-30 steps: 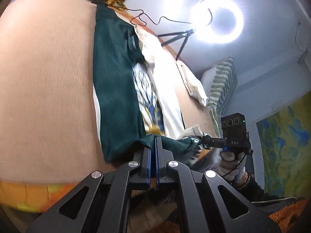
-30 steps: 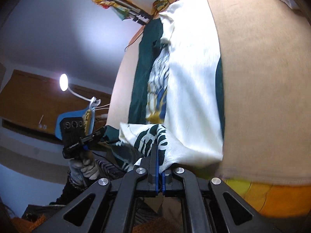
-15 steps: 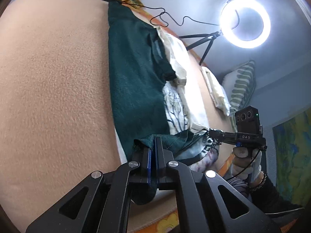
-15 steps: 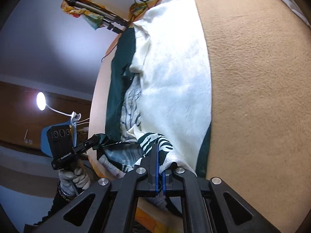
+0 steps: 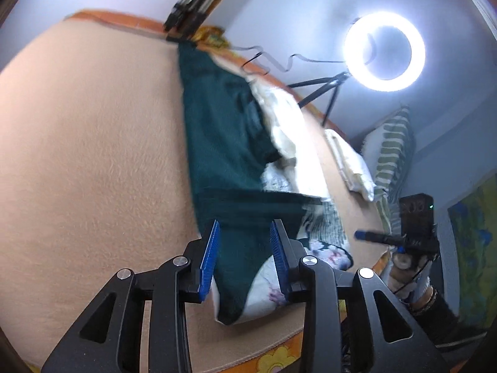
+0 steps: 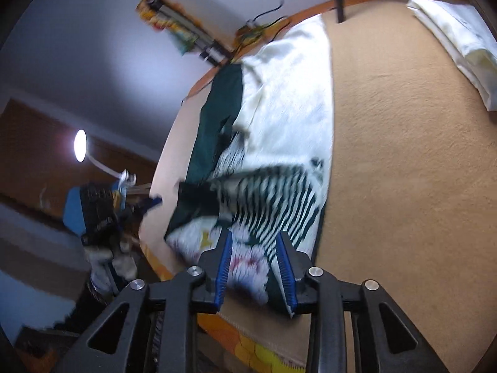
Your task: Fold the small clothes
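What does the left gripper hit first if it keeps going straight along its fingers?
Most likely the dark green part of the garment: it fills the gap of the open left gripper and runs on ahead over the tan blanket. Depth is unclear, so contact distance is uncertain.

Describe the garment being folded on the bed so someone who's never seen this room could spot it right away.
Start at the tan blanket covering the bed. A long garment lies along it, from the far edge to the near one, where its near end is folded back between the open left gripper and right gripper. Unlike the plain cream folded cloth near the striped pillow, it is half dark green, half white.
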`<state>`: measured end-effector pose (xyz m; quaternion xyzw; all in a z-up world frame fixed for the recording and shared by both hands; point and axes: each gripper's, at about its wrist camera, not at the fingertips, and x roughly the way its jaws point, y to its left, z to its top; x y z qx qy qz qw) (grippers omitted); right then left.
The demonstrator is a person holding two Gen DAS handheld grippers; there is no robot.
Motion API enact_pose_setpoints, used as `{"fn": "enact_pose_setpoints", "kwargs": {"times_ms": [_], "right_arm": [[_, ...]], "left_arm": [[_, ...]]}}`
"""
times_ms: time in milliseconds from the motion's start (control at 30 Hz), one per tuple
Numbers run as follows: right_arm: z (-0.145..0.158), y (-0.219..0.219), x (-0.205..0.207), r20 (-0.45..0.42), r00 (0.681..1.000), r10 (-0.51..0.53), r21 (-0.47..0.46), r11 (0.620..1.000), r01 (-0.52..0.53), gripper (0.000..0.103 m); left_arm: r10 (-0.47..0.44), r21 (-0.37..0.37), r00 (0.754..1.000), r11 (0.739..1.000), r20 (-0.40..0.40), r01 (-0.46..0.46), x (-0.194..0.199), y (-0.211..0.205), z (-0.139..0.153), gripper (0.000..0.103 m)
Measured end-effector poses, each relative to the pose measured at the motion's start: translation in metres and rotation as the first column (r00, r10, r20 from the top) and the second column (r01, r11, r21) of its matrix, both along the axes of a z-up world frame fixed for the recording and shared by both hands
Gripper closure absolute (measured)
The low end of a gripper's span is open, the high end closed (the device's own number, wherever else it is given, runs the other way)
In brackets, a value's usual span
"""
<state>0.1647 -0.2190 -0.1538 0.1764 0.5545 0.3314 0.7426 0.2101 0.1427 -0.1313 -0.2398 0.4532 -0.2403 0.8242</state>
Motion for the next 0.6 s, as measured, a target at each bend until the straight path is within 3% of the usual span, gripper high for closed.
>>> {"fn": "enact_pose_setpoints", "kwargs": {"times_ms": [133,300,400,533,600], "right_arm": [[-0.015,0.026,-0.005,0.011,0.997,0.082,-0.072,0.994,-0.081,0.073],[-0.033,0.046,0.006,0.017,0.992,0.121,-0.164,0.979,-0.117,0.073],[-0.03,0.046,0.013,0.072,0.992,0.105,-0.218,0.972,-0.087,0.076],[-0.021,0.032,0.025,0.136,0.99,0.028,-0.264,0.964,0.009,0.073],[-0.015,0.029,0.027,0.181,0.983,0.013,-0.3,0.953,0.042,0.073]], "left_arm": [[-0.123,0.05,0.992,0.991,0.022,0.121,-0.008,-0.024,0.002,0.071],[-0.172,0.098,0.983,0.979,-0.071,0.178,0.0,-0.043,-0.026,0.071],[-0.158,0.141,0.982,0.975,-0.104,0.172,0.004,-0.044,-0.038,0.073],[-0.112,0.24,0.993,0.964,-0.036,0.118,0.018,-0.044,-0.031,0.073],[-0.083,0.241,0.996,0.967,-0.027,0.087,0.024,-0.038,-0.029,0.073]]}}
